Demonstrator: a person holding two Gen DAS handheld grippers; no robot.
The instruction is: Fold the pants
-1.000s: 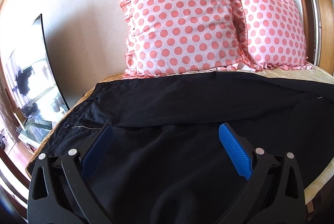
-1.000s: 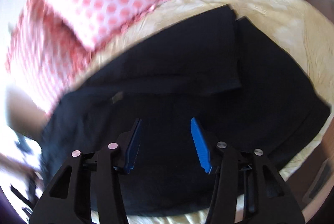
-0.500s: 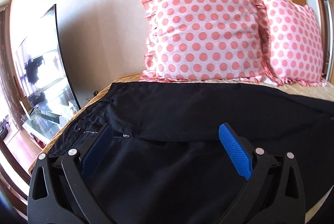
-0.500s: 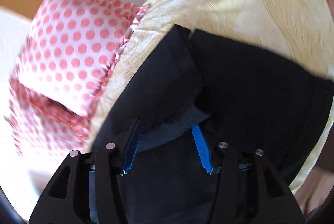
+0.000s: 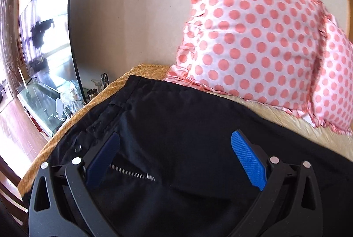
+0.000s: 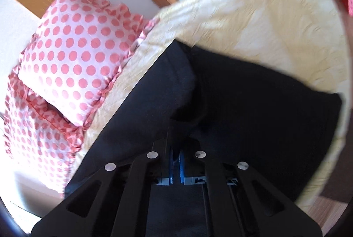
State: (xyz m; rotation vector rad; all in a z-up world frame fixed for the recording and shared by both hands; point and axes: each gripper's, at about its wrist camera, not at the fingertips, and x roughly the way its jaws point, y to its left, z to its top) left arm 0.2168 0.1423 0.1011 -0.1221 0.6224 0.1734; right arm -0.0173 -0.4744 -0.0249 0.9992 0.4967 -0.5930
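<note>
**One pair of pants, two grippers, two pillows**

A single pair of black fabric pants (image 5: 187, 126) lies spread on the yellow-covered bed (image 6: 275, 27). The left gripper (image 5: 174, 162) hovers wide open over the zipper (image 5: 132, 173), holding nothing. The right gripper (image 6: 175, 159) is clamped on a raised fold of the pants. Two pink polka-dot ruffled pillows (image 5: 249, 34) lean against the wall.

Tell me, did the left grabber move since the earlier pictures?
Yes. The left gripper slid left along the black pants: the polka-dot pillow now sits further right in its view, and the zipper lies between its open fingers.
</note>
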